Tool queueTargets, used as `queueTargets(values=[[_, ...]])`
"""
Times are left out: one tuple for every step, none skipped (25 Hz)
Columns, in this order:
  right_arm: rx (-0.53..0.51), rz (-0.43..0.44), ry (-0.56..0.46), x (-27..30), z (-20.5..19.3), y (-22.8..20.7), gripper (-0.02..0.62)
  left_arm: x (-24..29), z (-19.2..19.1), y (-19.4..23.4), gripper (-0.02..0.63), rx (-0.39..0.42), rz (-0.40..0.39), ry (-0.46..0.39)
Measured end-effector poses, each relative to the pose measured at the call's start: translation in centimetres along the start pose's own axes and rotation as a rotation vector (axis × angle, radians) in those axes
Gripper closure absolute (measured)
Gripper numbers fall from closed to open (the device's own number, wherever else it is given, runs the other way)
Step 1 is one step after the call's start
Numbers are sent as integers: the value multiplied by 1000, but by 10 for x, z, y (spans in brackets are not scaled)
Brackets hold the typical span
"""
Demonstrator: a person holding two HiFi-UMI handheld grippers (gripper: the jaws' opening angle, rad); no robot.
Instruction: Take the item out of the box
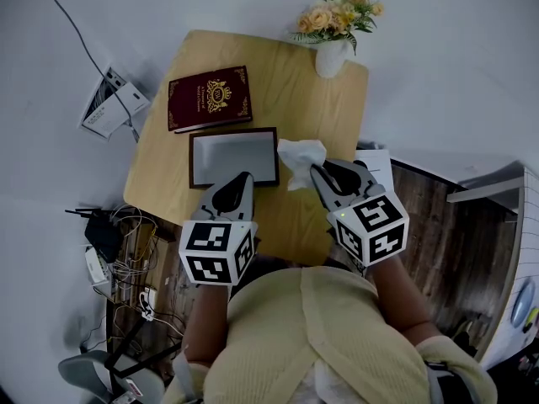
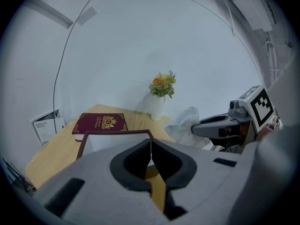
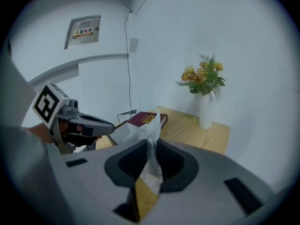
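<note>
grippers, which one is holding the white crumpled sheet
The right gripper: the white crumpled sheet is pinched between its jaws. The left gripper is shut on the box rim.

Setting: an office-like room is indicated.
Evidence: white walls, a wooden table (image 1: 295, 99), a flower vase (image 1: 331, 57), floor cables (image 1: 126, 234) and a wall-mounted electrical box (image 3: 84, 31) are shown.

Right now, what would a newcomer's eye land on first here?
First, the crumpled white sheet pinched in the right gripper, just right of the open box in the middle of the table. Next, the maroon book behind the box, and the flowers at the far corner.
</note>
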State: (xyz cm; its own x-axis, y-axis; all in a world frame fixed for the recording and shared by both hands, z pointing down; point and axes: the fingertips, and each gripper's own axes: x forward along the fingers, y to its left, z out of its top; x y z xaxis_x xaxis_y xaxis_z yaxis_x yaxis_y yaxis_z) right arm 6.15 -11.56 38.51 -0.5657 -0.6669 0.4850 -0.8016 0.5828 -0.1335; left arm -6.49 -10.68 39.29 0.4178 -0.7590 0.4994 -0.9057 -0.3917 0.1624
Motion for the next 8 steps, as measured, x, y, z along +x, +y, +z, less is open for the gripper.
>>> queueTargets(values=[[1,-1,0,0,0,0,523,0,0,0,581,1,0,0],[2,-1,-1,-1,0,0,523,0,0,-1,581,1,-1,0],[2,-1,-1,-1,0,0,523,0,0,-1,583,1,-1,1],[3,-1,-1,-1,0,0,523,0,0,0,581,1,-1,1],[4,-1,-2,-1,0,0,523,0,0,0,581,1,-1,1],[4,-1,-2,0,0,0,523,0,0,0,583,1,-1,1],[4,-1,-2,0,-1,0,524,0,-1,1,581,1,-2,2],[4,-1,-3,0,-1,0,524,0,-1,1,581,1,-2,2]])
